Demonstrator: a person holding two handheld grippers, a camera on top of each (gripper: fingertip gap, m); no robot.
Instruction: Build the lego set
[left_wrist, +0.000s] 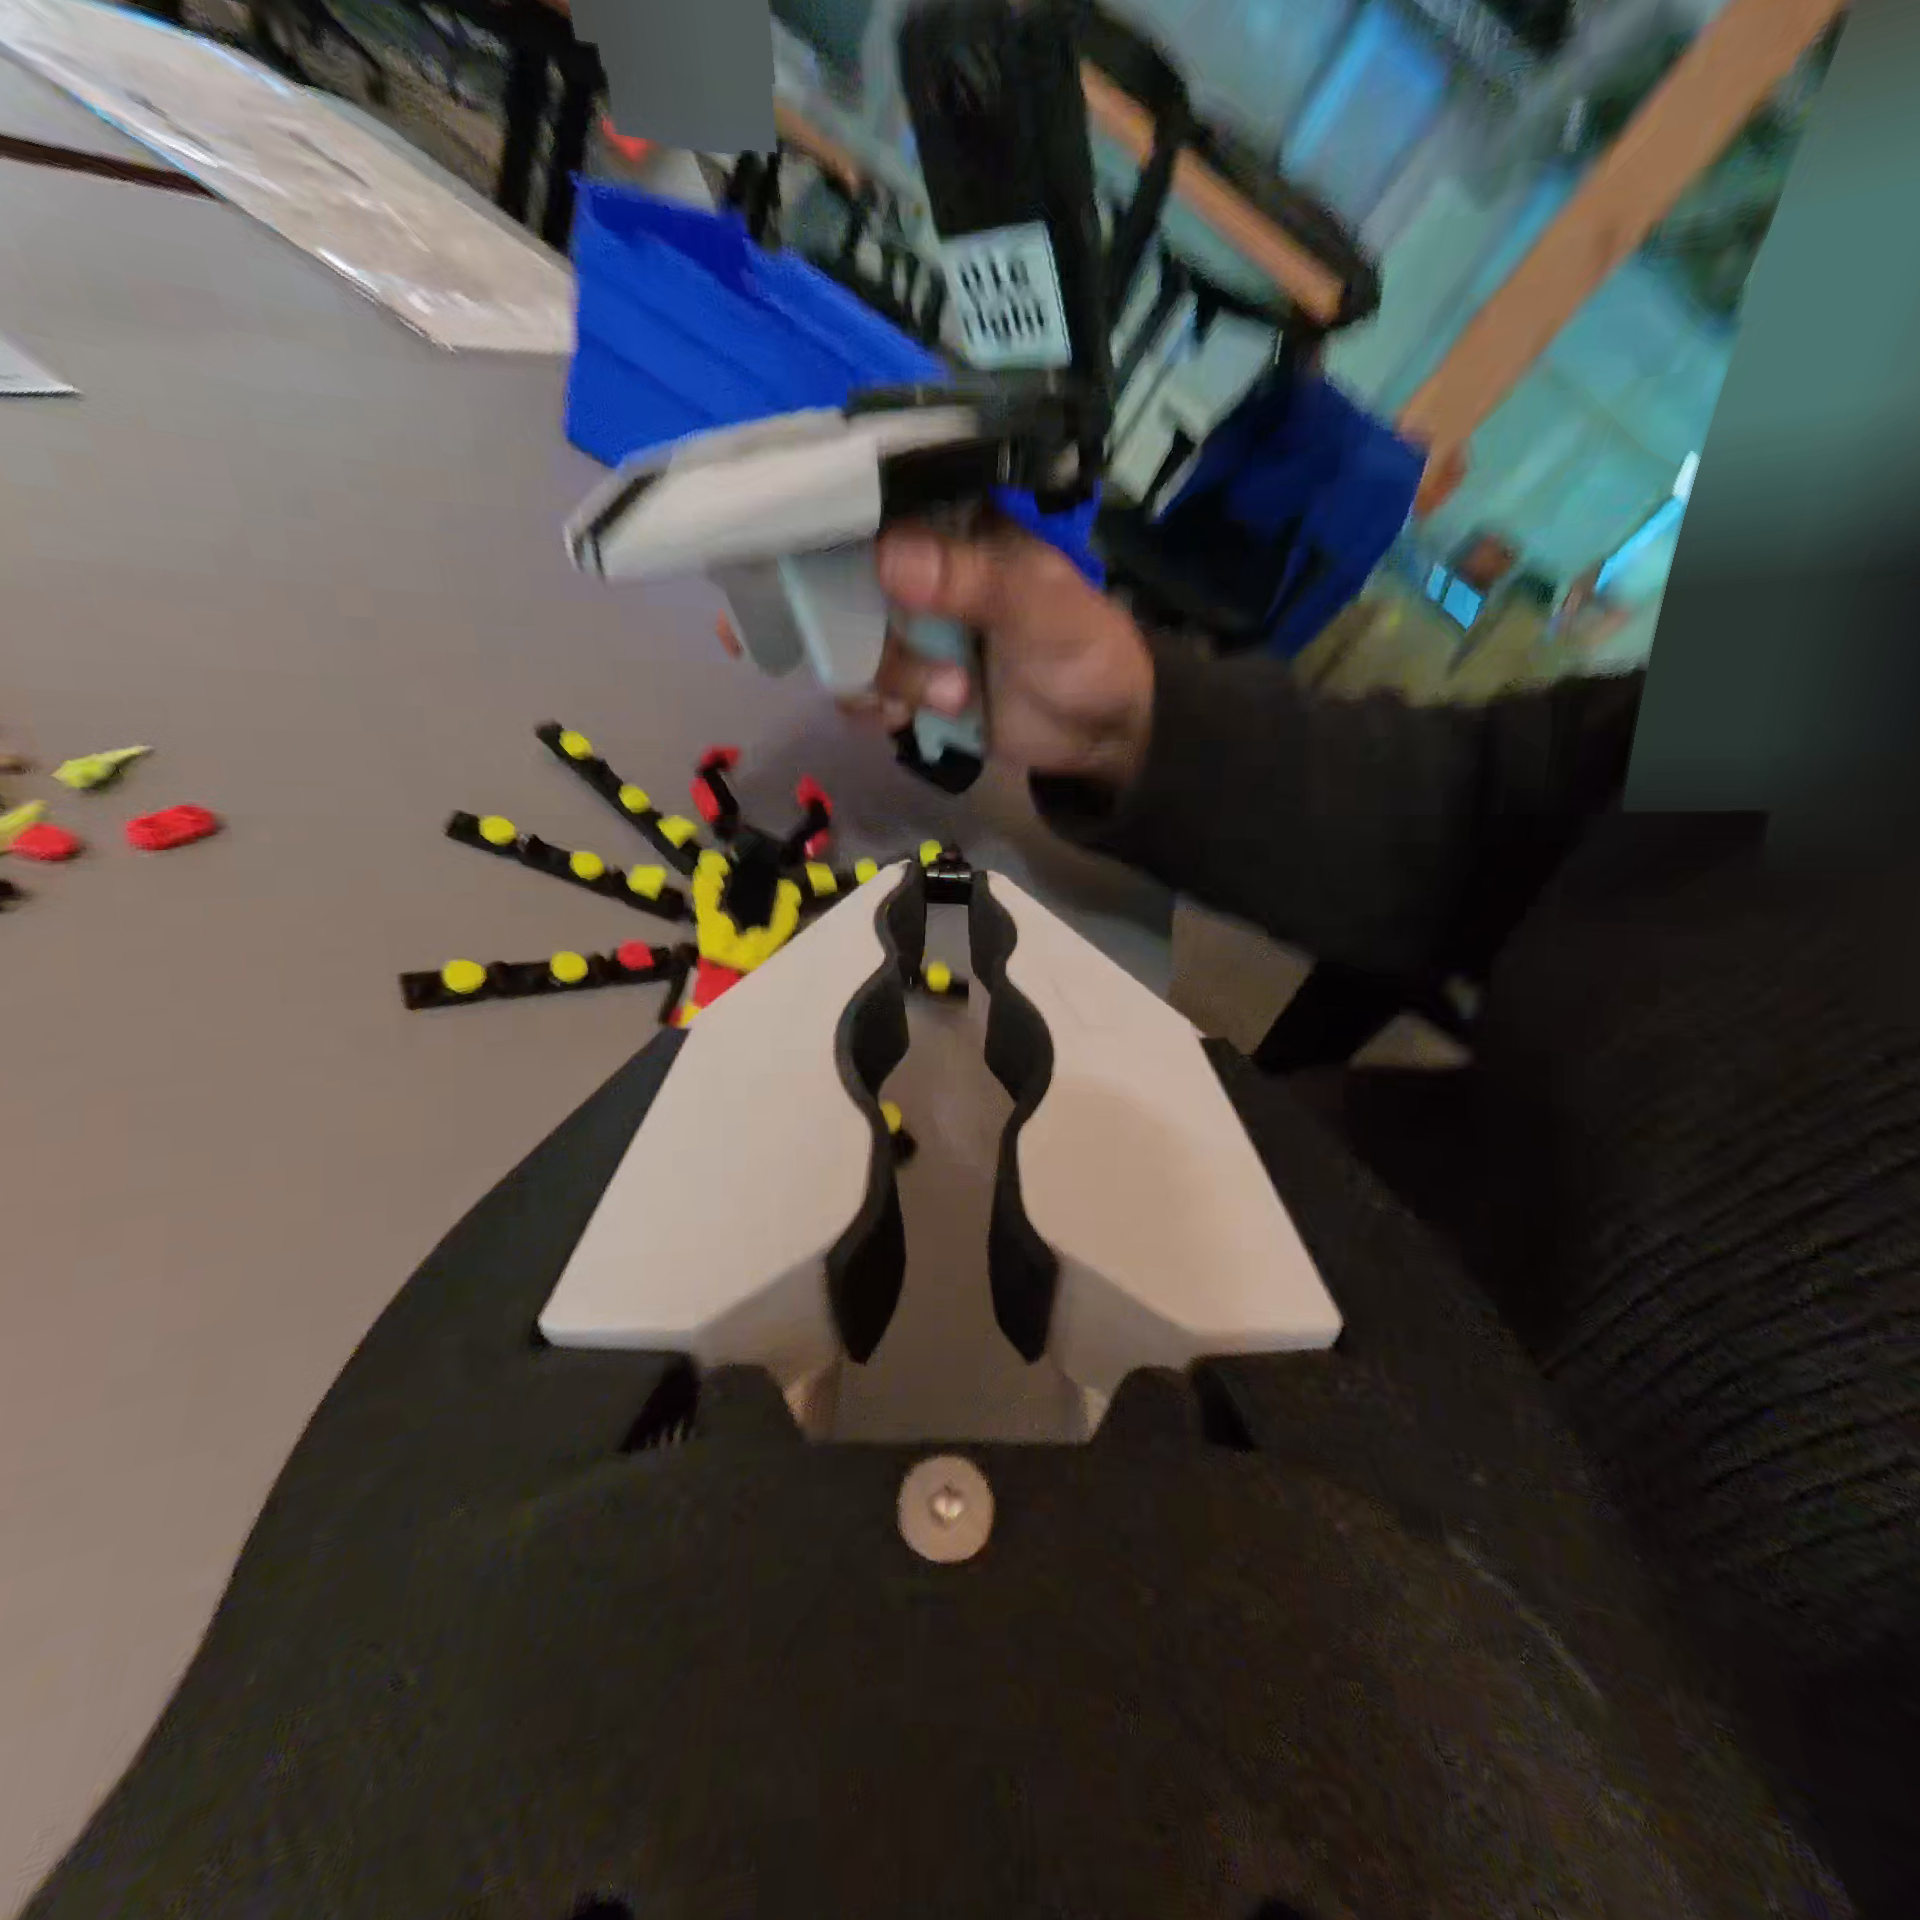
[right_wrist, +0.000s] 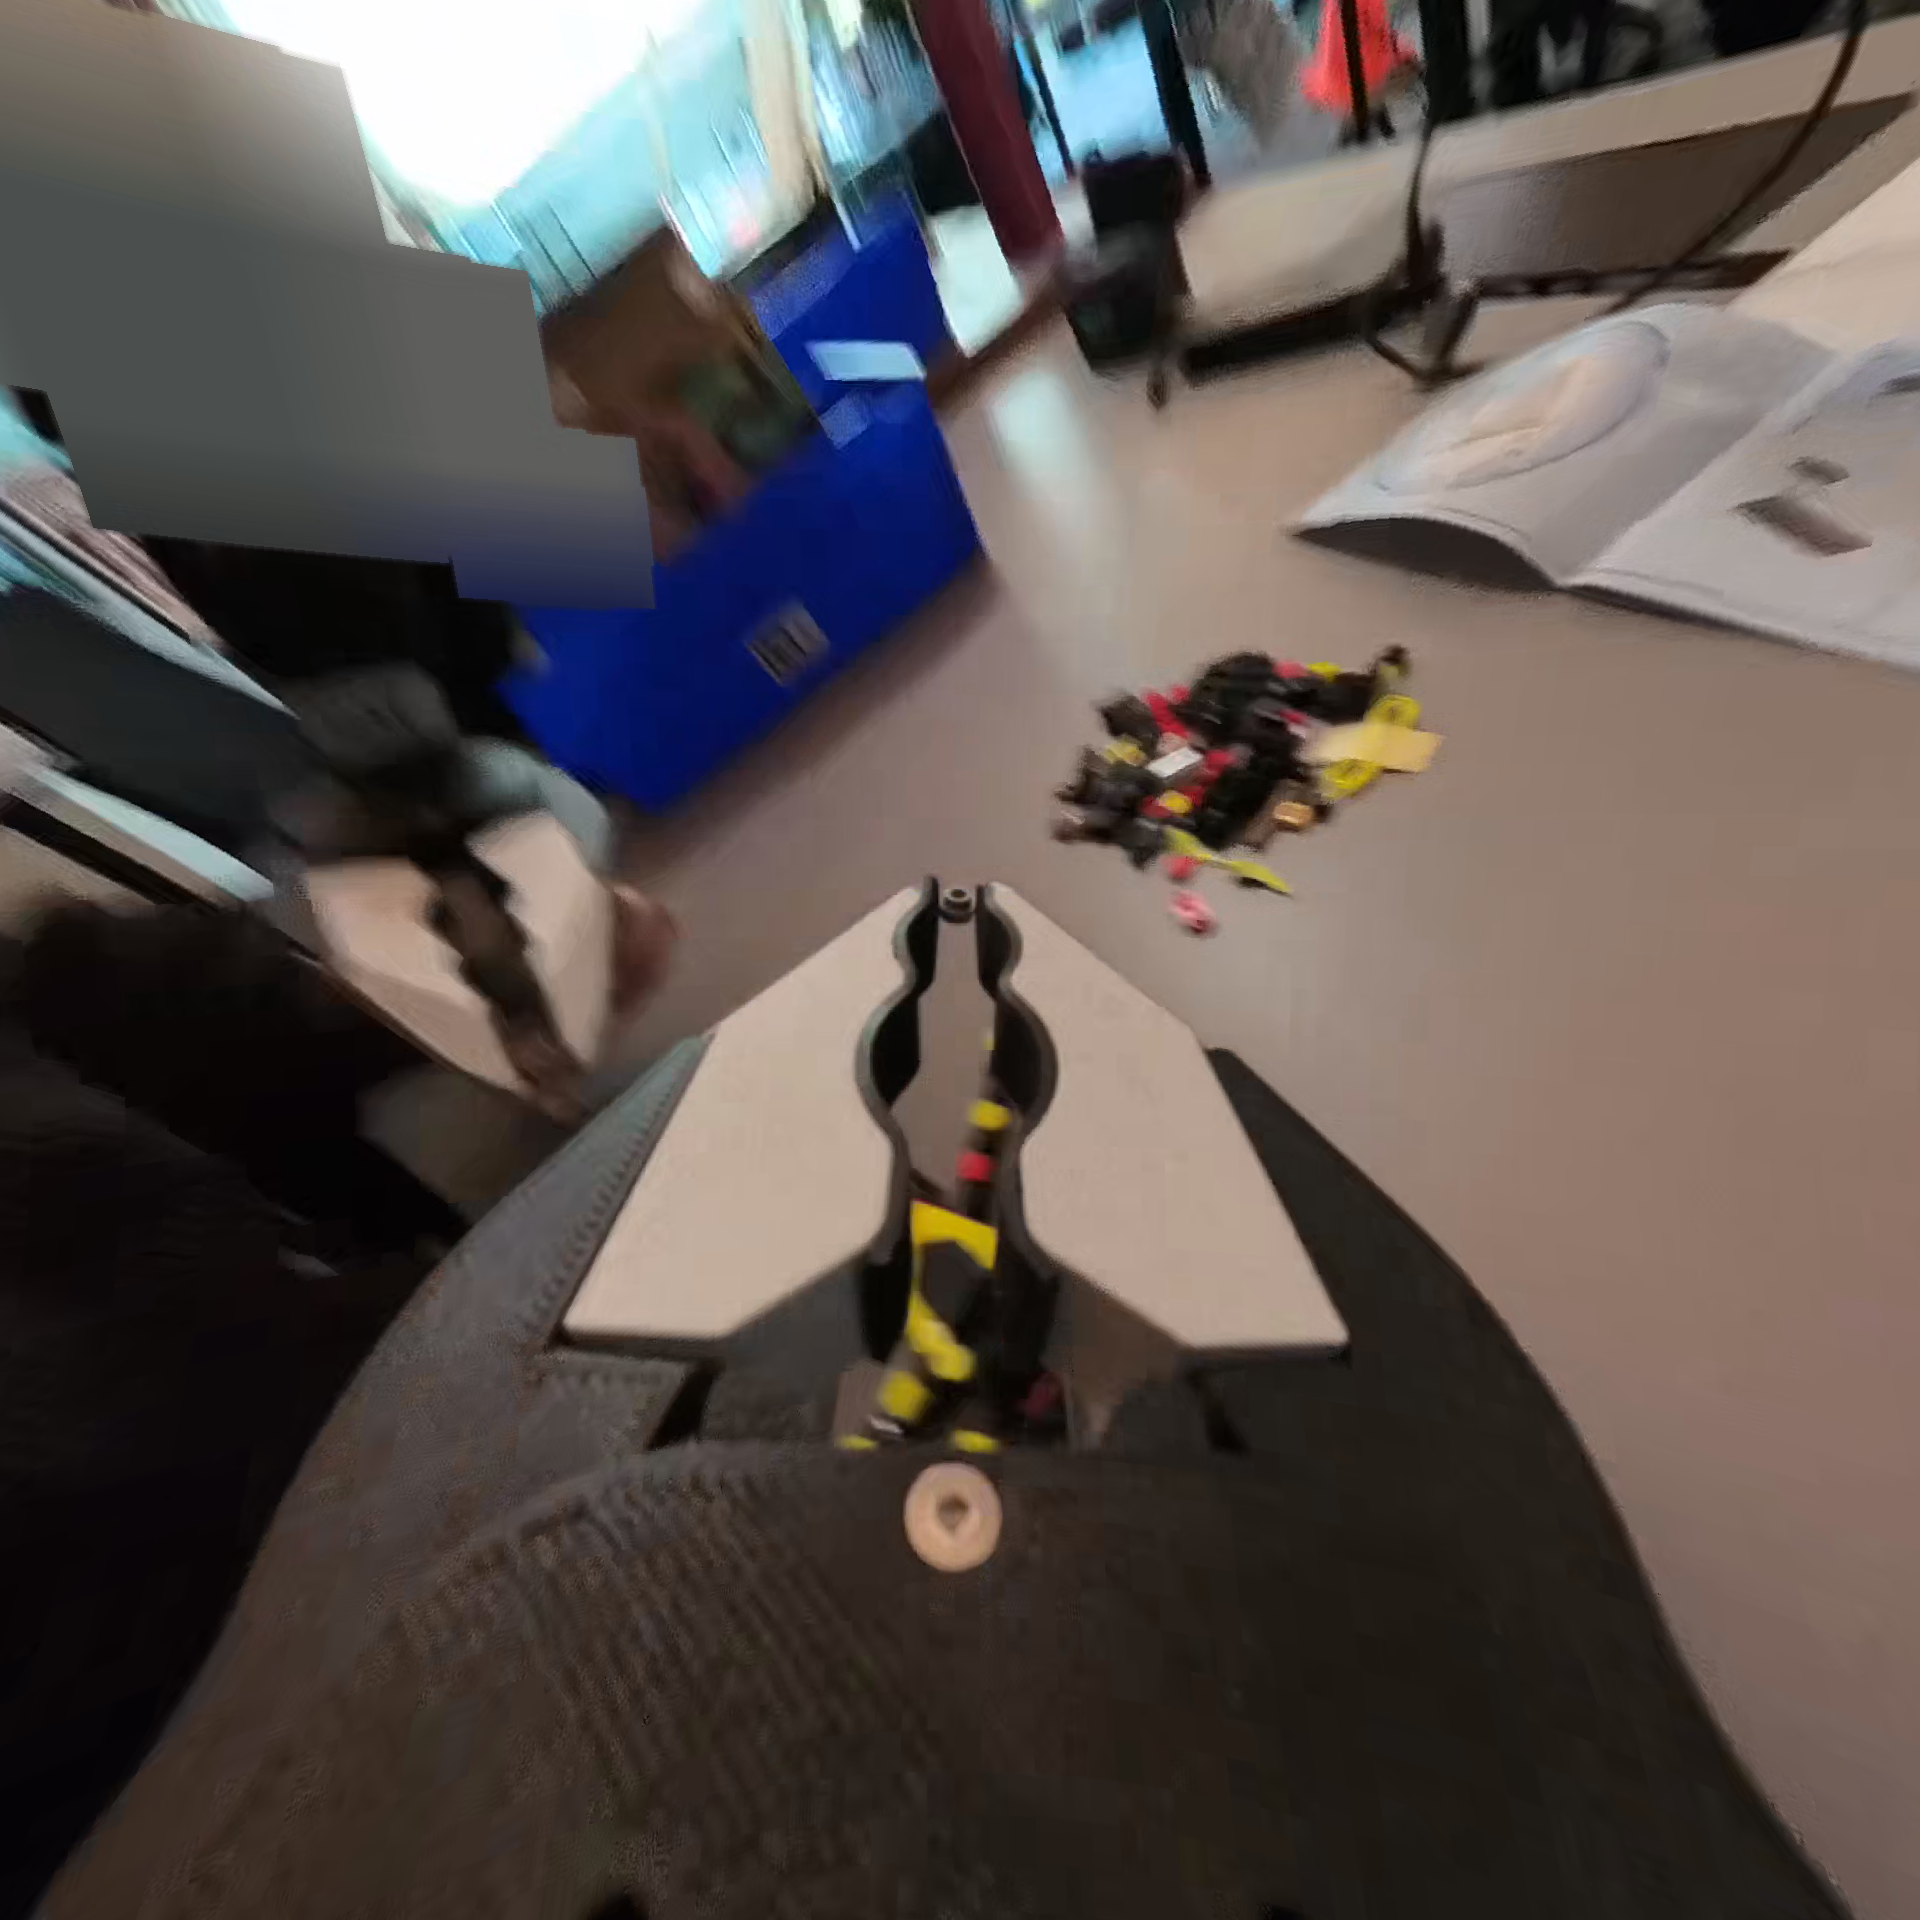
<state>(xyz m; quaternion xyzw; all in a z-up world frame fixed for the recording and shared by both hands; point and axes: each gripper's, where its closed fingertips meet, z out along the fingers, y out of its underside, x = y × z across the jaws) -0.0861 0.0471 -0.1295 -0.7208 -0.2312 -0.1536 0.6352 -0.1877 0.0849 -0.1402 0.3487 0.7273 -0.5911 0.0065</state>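
Observation:
My left gripper (left_wrist: 945, 883) is shut on a small black brick piece (left_wrist: 945, 886) at its fingertips, just above a spider-like brick model (left_wrist: 732, 914) in black, yellow and red that lies on the grey table (left_wrist: 260, 623). My right gripper (right_wrist: 956, 899) is shut on a small dark round-stud piece (right_wrist: 956, 902). Part of the model (right_wrist: 940, 1288) shows below, between its fingers. In the left wrist view the right gripper (left_wrist: 592, 530) is held by a hand (left_wrist: 1029, 665) above and behind the model. The left gripper (right_wrist: 468, 935) shows blurred in the right wrist view.
A pile of loose black, red and yellow bricks (right_wrist: 1236, 769) lies ahead of the right gripper, with an open booklet (right_wrist: 1662, 488) beyond. A blue bin (right_wrist: 790, 582) (left_wrist: 707, 332) stands at the table's far side. A few loose red and yellow pieces (left_wrist: 171, 826) lie left of the model.

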